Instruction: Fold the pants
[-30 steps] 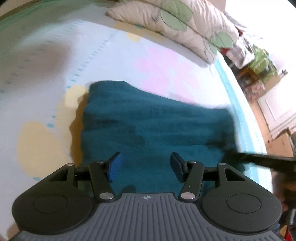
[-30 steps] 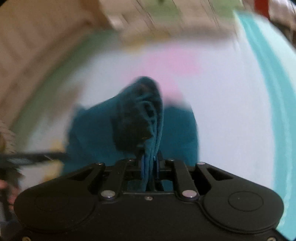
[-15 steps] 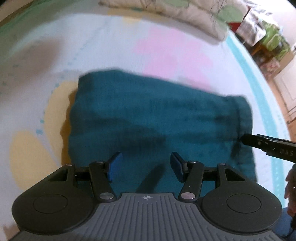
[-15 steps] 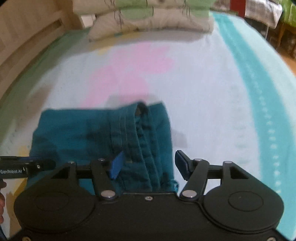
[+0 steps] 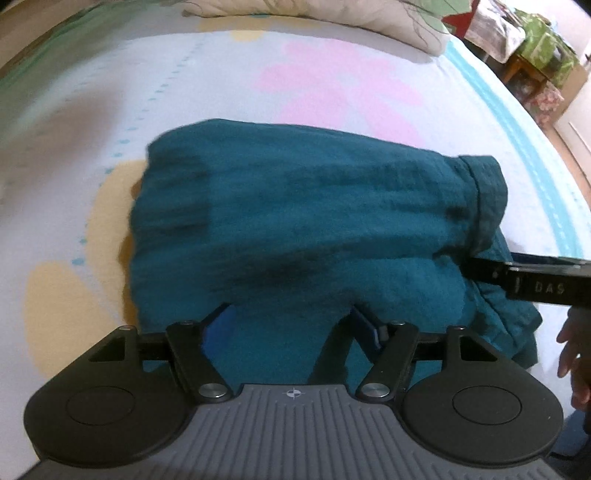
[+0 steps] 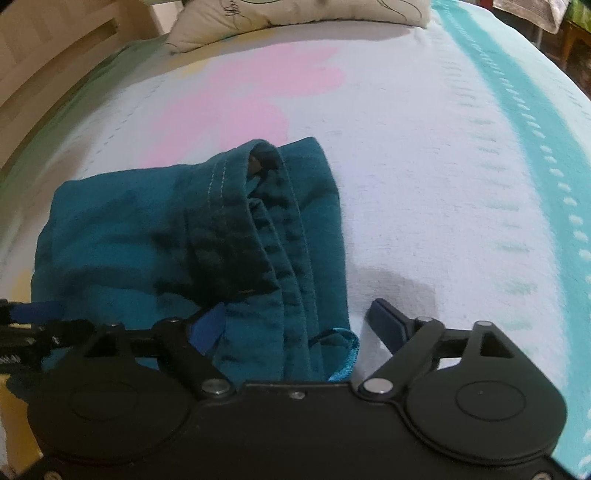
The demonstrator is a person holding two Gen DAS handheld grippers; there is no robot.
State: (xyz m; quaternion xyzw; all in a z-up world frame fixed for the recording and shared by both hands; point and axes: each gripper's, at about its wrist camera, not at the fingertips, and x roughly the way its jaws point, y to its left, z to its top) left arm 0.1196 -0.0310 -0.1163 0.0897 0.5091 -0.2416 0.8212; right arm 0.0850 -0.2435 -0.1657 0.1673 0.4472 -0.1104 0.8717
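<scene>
Teal pants lie folded on the bed; left claw and right claw both opening, gripping nothing.

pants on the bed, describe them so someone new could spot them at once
Start at the bed with its pale sheet and pink patches, pillow at the far end. The pants lie mid-sheet, just ahead of both grippers: a folded, dark teal bundle, the only solid dark shape there.

Pants solid teal, pale contrast stitching on the hem, brighter turquoise trim at one edge. Bed sheet off-white with pink and yellow blobs, aqua stripe plus dashed aqua lines, green edge. Pillow cream, thin black line print. My claws: left claw black on grey ribbed body, right claw all black, both with blue pads.
</scene>
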